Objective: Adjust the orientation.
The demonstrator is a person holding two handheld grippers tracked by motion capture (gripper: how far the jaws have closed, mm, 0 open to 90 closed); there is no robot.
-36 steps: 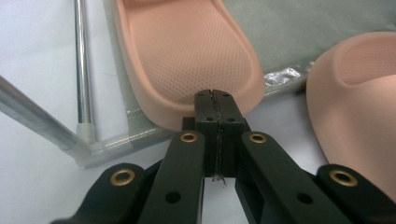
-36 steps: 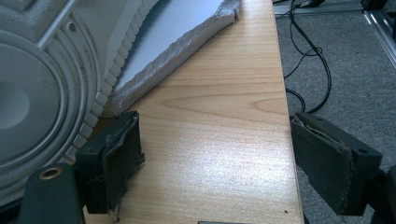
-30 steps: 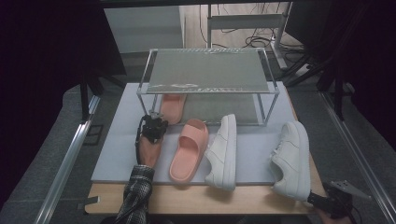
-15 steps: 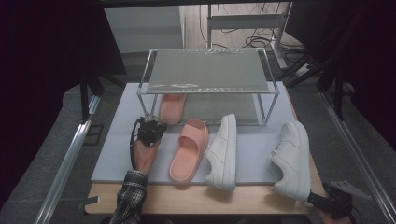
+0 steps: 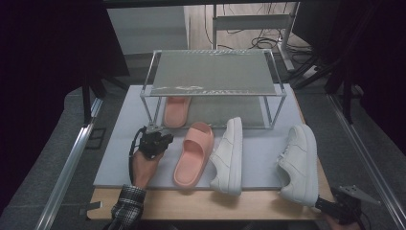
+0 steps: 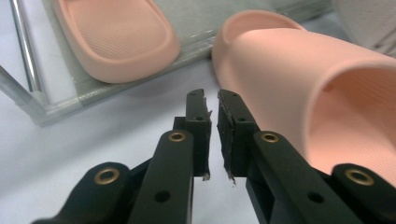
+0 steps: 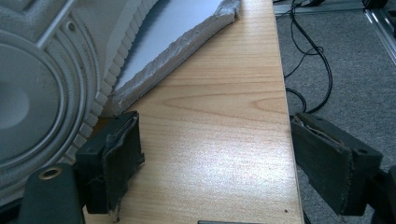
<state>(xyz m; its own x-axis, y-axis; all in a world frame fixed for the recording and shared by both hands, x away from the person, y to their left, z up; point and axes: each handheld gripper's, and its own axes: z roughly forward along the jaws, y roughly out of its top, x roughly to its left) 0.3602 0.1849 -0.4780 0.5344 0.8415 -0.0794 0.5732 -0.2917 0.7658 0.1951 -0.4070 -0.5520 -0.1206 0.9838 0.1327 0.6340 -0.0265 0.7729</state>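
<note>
One pink slipper [image 5: 176,111] [image 6: 116,32] lies under the wire shoe rack [image 5: 213,72], and its mate [image 5: 194,153] [image 6: 317,79] lies on the grey mat [image 5: 122,153] in front. My left gripper [image 5: 160,138] [image 6: 211,100] hovers just left of the front slipper. Its jaws have just been opening and stand a narrow gap apart with nothing between them. Two white sneakers [image 5: 230,155] [image 5: 299,163] lie further right. My right gripper [image 5: 330,207] [image 7: 224,154] rests open over the wooden table [image 7: 219,107], beside the right sneaker's sole [image 7: 37,84].
The rack's metal leg [image 6: 23,46] stands close ahead of the left gripper. The mat's edge [image 7: 177,51] ends short of the table's front. Cables lie on the grey floor [image 7: 336,56] to the right, and metal rails [image 5: 67,167] flank the table.
The left hand has drawn back from the rack toward the table's front edge, and its jaws have parted slightly. The right gripper and all the shoes have stayed put.
</note>
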